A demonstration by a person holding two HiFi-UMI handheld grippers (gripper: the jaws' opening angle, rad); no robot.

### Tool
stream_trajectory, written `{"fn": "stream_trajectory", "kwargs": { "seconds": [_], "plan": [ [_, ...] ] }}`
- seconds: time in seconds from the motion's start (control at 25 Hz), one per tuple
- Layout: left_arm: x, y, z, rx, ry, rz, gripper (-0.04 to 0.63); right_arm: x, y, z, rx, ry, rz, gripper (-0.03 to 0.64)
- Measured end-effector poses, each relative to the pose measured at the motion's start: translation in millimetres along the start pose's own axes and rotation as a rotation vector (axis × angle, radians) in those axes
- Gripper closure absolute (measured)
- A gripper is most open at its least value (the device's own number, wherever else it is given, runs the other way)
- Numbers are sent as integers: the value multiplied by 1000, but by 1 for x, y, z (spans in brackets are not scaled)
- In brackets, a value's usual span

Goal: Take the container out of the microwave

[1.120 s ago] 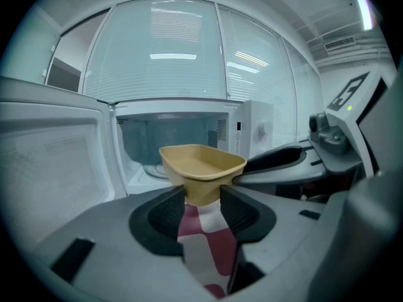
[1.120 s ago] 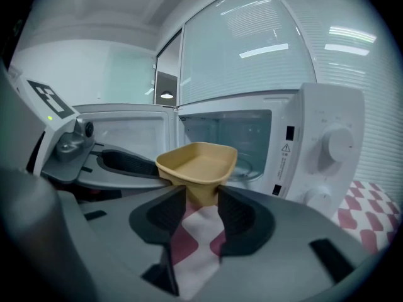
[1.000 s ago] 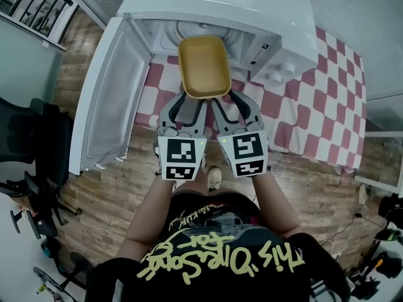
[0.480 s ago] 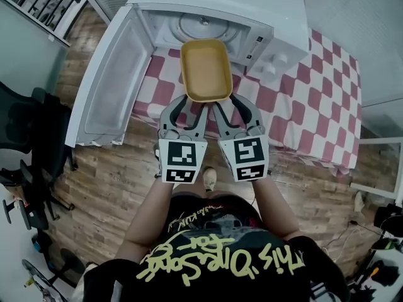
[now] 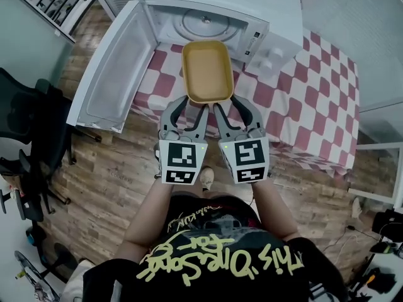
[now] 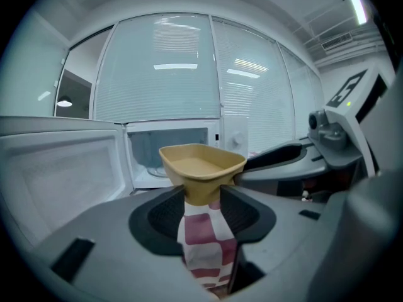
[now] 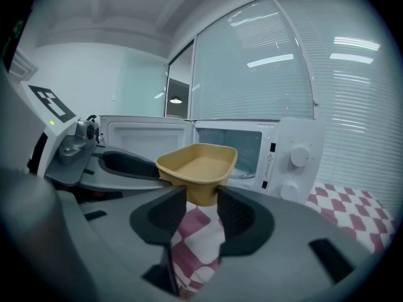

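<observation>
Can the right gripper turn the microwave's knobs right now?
Probably not. The right gripper is shut on the yellow container, shared with the left gripper. Nothing blocks the knobs, off to its right, but it would have to let go first.

the container (image 5: pixel 206 71) hangs in front of the microwave (image 5: pixel 220 5), above the table (image 5: pixel 308 93) the microwave stands on. the left gripper (image 5: pixel 191 104) and right gripper (image 5: pixel 230 104), side by side, clamp its near end. the door (image 5: pixel 116 68) stands open to the left.
</observation>
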State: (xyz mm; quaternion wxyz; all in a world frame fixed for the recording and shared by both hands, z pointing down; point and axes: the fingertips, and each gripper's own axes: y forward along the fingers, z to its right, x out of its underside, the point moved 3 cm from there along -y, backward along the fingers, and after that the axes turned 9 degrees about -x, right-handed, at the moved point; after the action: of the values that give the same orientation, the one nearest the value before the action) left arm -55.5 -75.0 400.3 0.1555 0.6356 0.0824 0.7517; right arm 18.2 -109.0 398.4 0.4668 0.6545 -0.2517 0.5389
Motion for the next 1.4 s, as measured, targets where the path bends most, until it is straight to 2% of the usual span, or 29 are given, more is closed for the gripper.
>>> {"fn": "stream_trajectory", "kwargs": {
  "seconds": [0.56, 0.84, 1.4],
  "plan": [
    [-4, -32, 7, -17, 9, 20, 419, -5, -26, -19, -10, -21, 22, 465],
    [-3, -46, 6, 6, 0, 28, 419, -6, -37, -31, 12, -13, 27, 468],
    [6, -97, 10, 59, 33, 44, 419, 0, -71, -75, 69, 6, 36, 468]
  ]
}}
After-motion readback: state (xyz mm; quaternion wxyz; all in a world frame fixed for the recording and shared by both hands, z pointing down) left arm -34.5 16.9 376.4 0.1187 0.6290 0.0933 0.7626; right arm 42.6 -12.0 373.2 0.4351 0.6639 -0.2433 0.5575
